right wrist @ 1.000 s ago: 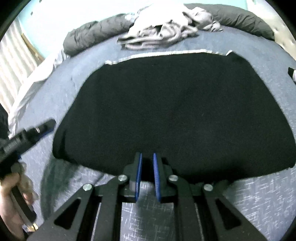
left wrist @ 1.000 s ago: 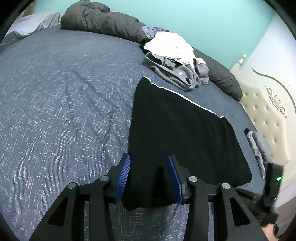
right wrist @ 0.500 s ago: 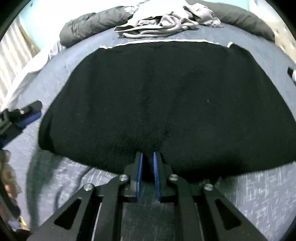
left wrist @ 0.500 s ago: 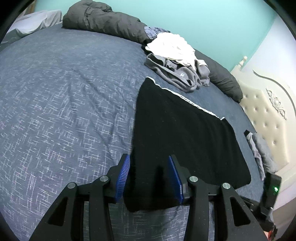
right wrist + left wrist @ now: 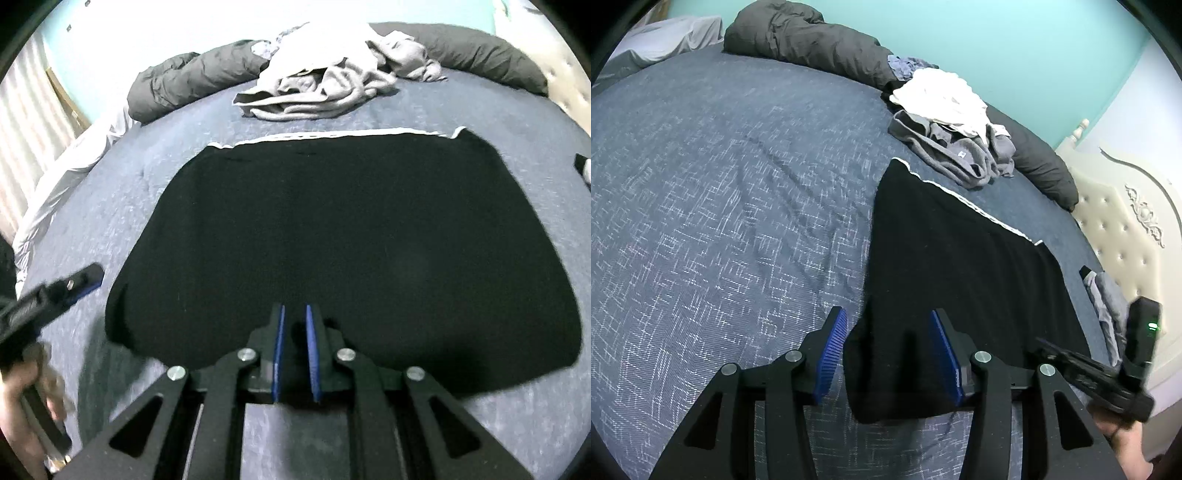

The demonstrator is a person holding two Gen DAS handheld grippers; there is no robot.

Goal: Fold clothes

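Blue patterned bedspread (image 5: 720, 221) fills most of both frames, with a teal wall along the top of the left wrist view.

Left gripper (image 5: 892, 354): jaws spread wide, the near-left corner of the black garment (image 5: 960, 277) lying between the blue pads but not pinched. Right gripper (image 5: 294, 354): pads drawn nearly together over the garment's near edge at lower centre of its frame; whether cloth is actually caught between them cannot be told (black on black).

Black garment (image 5: 343, 236): laid flat mid-frame, a white trim visible along its far edge. This fits either a fold just set down or a fold about to be lifted.

Risks noted:
- With only one corner secured, a lift would drag the cloth askew and the edges would not meet.
- A thin pinch on one layer could slip, leaving the lower layer behind.
- Bedspread could be caught with the cloth, since the pads sit low.
- Loose grey and white clothes pile (image 5: 953, 122) lies just beyond the far edge at upper right; a long throw could land on it.
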